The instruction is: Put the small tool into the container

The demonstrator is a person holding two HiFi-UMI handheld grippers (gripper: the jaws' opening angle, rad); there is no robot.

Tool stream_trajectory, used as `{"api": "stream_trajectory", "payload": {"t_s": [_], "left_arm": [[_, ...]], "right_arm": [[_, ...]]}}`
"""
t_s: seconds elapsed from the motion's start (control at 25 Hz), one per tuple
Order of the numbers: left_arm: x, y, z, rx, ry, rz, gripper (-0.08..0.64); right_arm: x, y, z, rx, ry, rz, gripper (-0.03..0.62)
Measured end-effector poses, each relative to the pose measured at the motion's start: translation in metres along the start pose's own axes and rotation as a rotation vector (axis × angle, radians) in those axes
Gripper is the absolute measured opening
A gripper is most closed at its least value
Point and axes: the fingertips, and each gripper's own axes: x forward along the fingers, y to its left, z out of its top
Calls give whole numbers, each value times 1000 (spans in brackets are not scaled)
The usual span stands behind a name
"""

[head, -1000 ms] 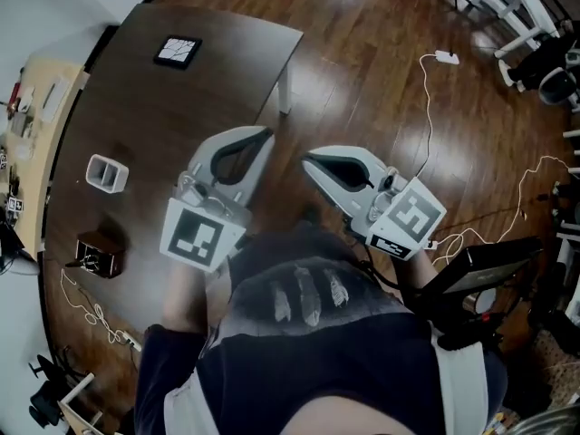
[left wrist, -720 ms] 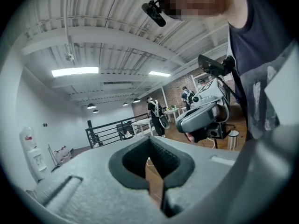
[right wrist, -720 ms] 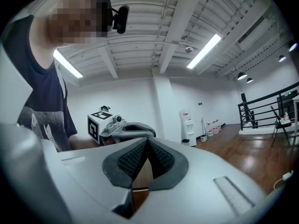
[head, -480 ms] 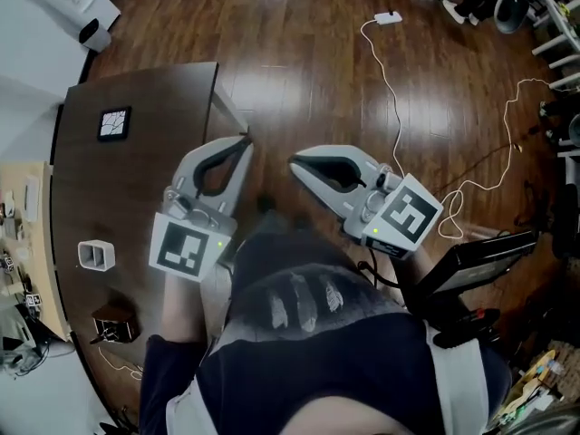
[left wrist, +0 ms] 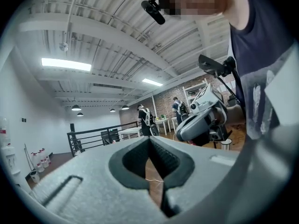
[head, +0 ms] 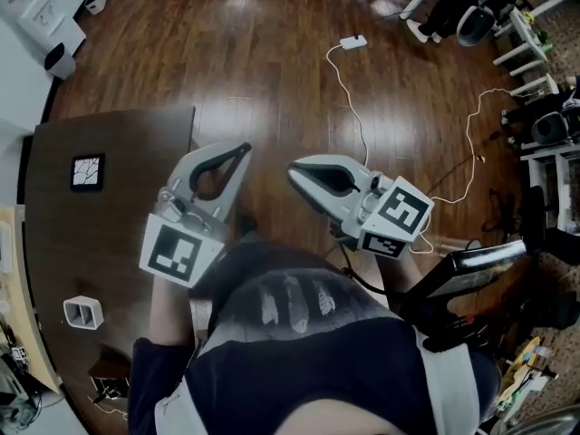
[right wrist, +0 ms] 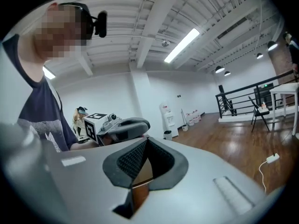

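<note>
Plainly, nothing is being carried: the grey left tool (head: 241, 150) and the grey right tool (head: 294, 172) are each held with jaws closed tip to tip and empty. They are kept side by side before the body, out over the glossy brown wooden floor (head: 272, 53) rather than over the dark wooden bench (head: 91, 243) at the left. The small white open-topped container (head: 82, 312) is left standing on that bench, well apart from both tools. A small dark object (head: 109, 379) lies near it at the bench's edge; whether that is the task's small tool cannot be told. The task is judged not under way.
</note>
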Motion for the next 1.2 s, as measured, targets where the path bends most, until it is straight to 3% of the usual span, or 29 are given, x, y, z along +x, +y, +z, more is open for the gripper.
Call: {"api": "stream_trajectory", "payload": {"t_s": [0.12,0.2,0.32,0.44,0.56,0.8,1.04,1.2], "left_arm": [[2,36,-11,-198,-54,50,-2],[11,53,-19,-262,-66,45,-2],[21,68,-25,-267,-65,28,0],[24,78,-37,-256,4,23,0],[31,90,-40,-242,50,48,0],[59,110,-34,-283,132,109,0],[102,125,-54,-392,53,222,0],[159,119,-39,-431,38,210,0]], "right_arm": [[25,-19,-5,56,67,-29,0],[30,-33,-1,68,80,-69,0],[38,-48,8,106,64,-91,0],[46,-56,14,151,46,-62,0],[49,-67,20,156,45,-38,0],[49,-104,26,199,22,30,0],[30,-152,27,211,46,111,0],[-10,-199,32,233,41,106,0]]}}
